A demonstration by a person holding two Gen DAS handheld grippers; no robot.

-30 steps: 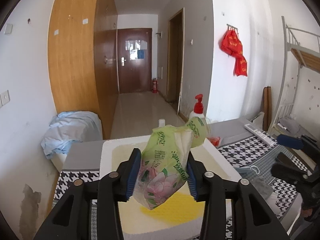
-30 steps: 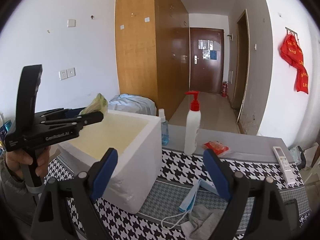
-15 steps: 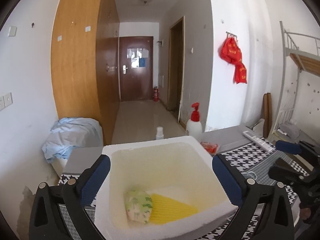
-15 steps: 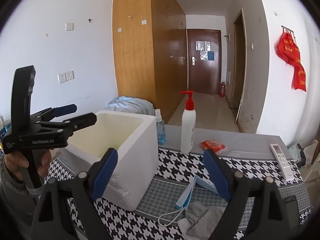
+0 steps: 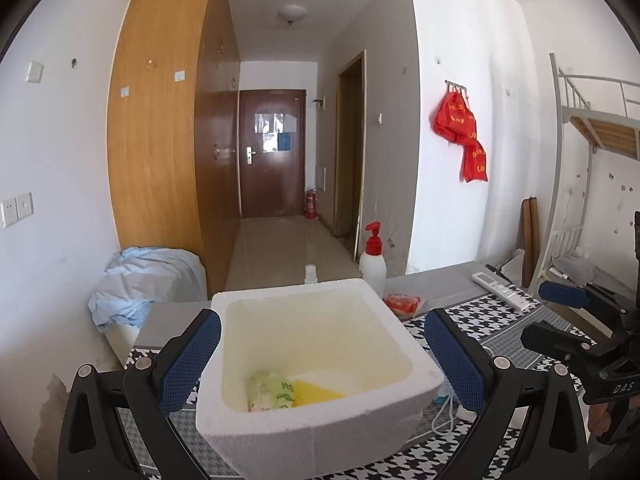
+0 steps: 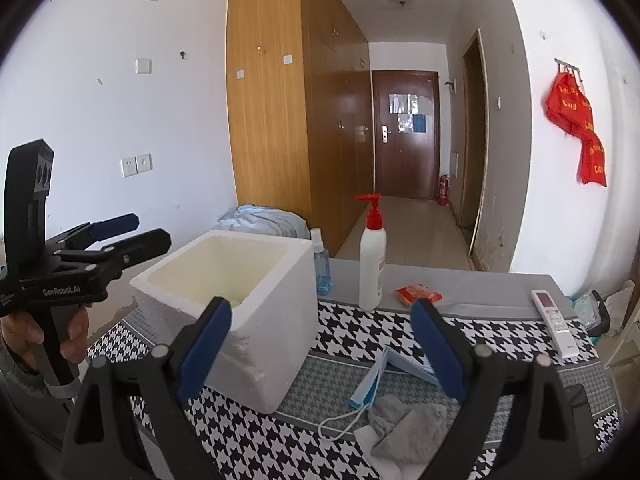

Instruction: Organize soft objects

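A white foam box (image 5: 320, 420) (image 6: 280, 320) stands on the houndstooth tablecloth. Inside it, at the near left of the bottom, lies a green tissue pack (image 5: 272, 392) beside a yellow sheet (image 5: 316, 392). My left gripper (image 5: 320, 364) hangs open just in front of the box, its blue pads wide apart with nothing between them. My right gripper (image 6: 320, 348) is open too, above the cloth right of the box. Below it lie a blue face mask (image 6: 368, 388) with a white ear loop and a grey cloth (image 6: 408, 420). The left gripper (image 6: 120, 236) also shows at the left of the right wrist view, held by a hand.
A white pump bottle with a red top (image 6: 372, 264), a small blue spray bottle (image 6: 322, 272), a red packet (image 6: 420, 294) and a white remote (image 6: 556, 322) sit along the table's far side. Pale blue laundry (image 5: 140, 280) lies on a low unit past the table's far left corner.
The left gripper opened and let go of the green tissue pack, which now lies in the foam box. That gripper then drew back from the box. The right gripper stayed open.
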